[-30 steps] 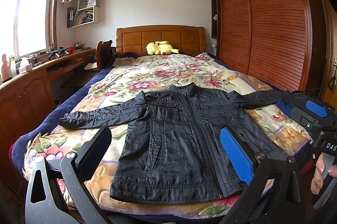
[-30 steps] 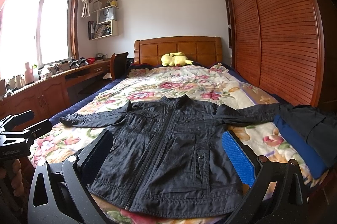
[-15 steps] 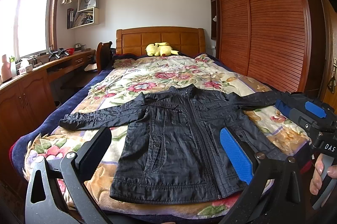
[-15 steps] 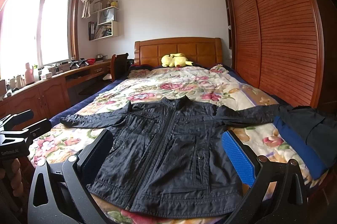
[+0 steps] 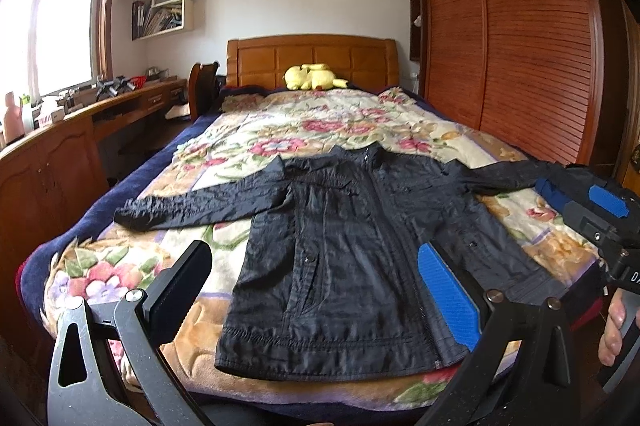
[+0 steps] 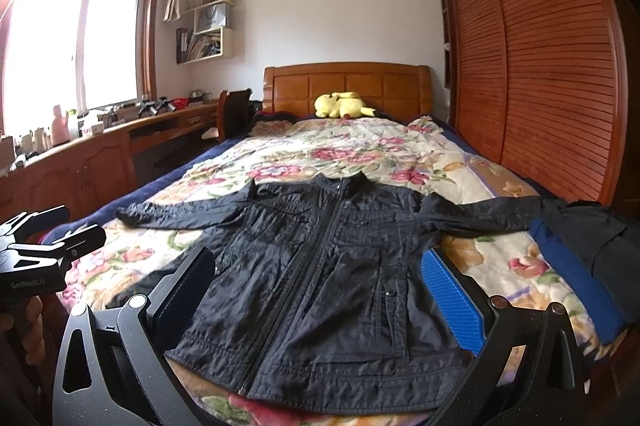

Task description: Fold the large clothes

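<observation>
Two grippers hang above the foot edge of the bed (image 5: 72, 222), both with jaws spread wide and holding nothing. Farthest left, along the wall, a wooden desk (image 6: 100, 154) carries bottles and clutter, well apart from the work. The left gripper (image 5: 316, 290) sits over the near left part of the bedspread, by my reading placed to reach the jacket's left sleeve (image 5: 192, 208), which stretches straight out toward the bed's left edge. The black jacket (image 6: 320, 266) lies flat and face up, zipped, hem at the foot edge and collar pointing to the headboard (image 6: 348, 86) (spread this way, I judge, so that each sleeve can be folded in over the body). The right gripper (image 6: 320, 294) hovers over the hem, near the right side. Its sleeve (image 6: 484, 216) runs to the right edge, ending at a folded dark garment (image 6: 592, 246) on something blue. A yellow plush toy (image 6: 344, 105) rests by the headboard, clear of everything.
</observation>
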### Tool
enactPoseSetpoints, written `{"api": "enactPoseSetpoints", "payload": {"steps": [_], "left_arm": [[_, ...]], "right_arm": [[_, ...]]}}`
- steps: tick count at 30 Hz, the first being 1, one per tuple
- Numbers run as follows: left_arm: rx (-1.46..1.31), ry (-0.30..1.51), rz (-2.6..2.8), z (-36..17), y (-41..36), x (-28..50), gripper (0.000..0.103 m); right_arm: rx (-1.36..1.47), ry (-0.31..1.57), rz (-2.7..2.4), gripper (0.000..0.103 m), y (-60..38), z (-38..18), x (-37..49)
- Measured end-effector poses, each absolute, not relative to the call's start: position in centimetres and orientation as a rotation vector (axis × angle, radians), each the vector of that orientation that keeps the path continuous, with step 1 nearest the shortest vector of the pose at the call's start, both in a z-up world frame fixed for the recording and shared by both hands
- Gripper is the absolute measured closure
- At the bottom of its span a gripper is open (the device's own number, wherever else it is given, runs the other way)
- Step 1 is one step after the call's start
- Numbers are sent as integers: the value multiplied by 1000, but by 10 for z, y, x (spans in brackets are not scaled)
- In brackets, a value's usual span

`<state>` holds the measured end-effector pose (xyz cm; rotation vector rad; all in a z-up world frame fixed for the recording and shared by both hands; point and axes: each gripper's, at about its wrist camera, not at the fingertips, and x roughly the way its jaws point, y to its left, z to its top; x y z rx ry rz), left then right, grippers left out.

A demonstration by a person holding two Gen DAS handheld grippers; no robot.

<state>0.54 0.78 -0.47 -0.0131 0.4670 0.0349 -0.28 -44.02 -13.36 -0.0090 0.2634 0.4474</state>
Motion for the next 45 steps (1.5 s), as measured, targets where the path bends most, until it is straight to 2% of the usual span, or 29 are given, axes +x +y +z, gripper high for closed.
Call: {"api": "enactPoseSetpoints", "payload": {"steps": [26, 45], "left_arm": [[-47, 573, 119, -90, 99, 47, 0], [-74, 625, 230, -116, 165, 89, 0]], "right_arm": [[-24, 370, 574, 0, -378, -158, 74], [-81, 365, 718, 0, -299, -156, 131]]}}
